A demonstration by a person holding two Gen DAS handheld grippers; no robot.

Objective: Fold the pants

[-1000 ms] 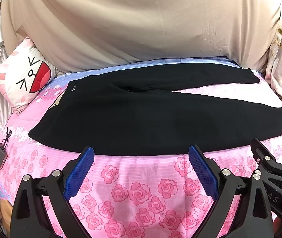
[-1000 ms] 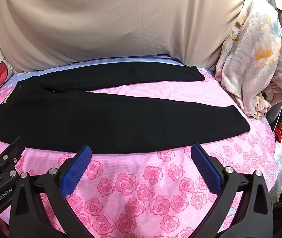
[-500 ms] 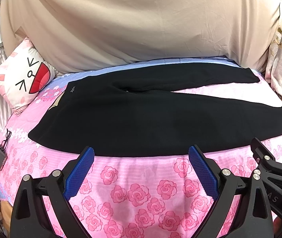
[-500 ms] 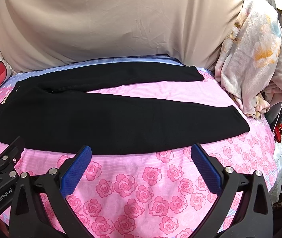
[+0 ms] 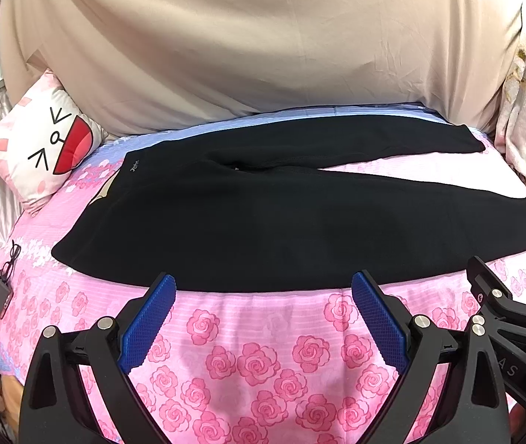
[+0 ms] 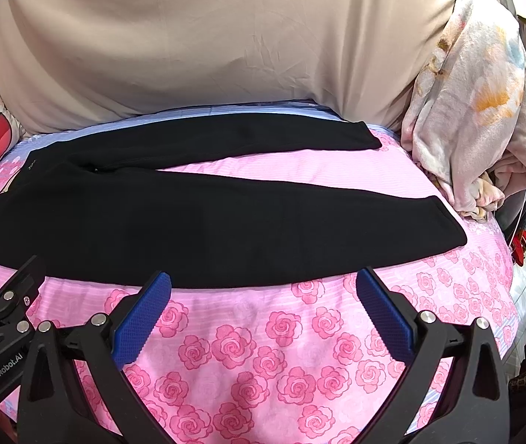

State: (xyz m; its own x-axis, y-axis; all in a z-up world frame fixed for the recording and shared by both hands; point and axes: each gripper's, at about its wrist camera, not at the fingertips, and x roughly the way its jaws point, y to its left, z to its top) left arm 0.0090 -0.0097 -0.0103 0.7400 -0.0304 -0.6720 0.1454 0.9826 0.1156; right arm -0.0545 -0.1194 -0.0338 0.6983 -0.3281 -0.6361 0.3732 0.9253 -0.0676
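Observation:
Black pants (image 5: 281, 222) lie flat across a pink rose-print bed (image 5: 263, 351), waistband to the left, both legs spread apart toward the right. The same pants (image 6: 144, 222) fill the middle of the right wrist view, with the leg ends at the right. My left gripper (image 5: 265, 285) hovers open at the pants' near edge, blue pads wide apart, nothing between them. My right gripper (image 6: 263, 281) is also open at the near edge, further toward the leg ends. Each gripper shows at the edge of the other's view.
A cartoon-face pillow (image 5: 41, 148) sits at the far left, and a beige sheet (image 5: 263, 44) hangs behind the bed. A crumpled floral blanket (image 6: 477, 118) is piled at the right. A small black device with a cord (image 5: 2, 292) lies on the bed's left edge.
Both grippers have crept very slightly toward the pants' near edge; otherwise nothing has moved.

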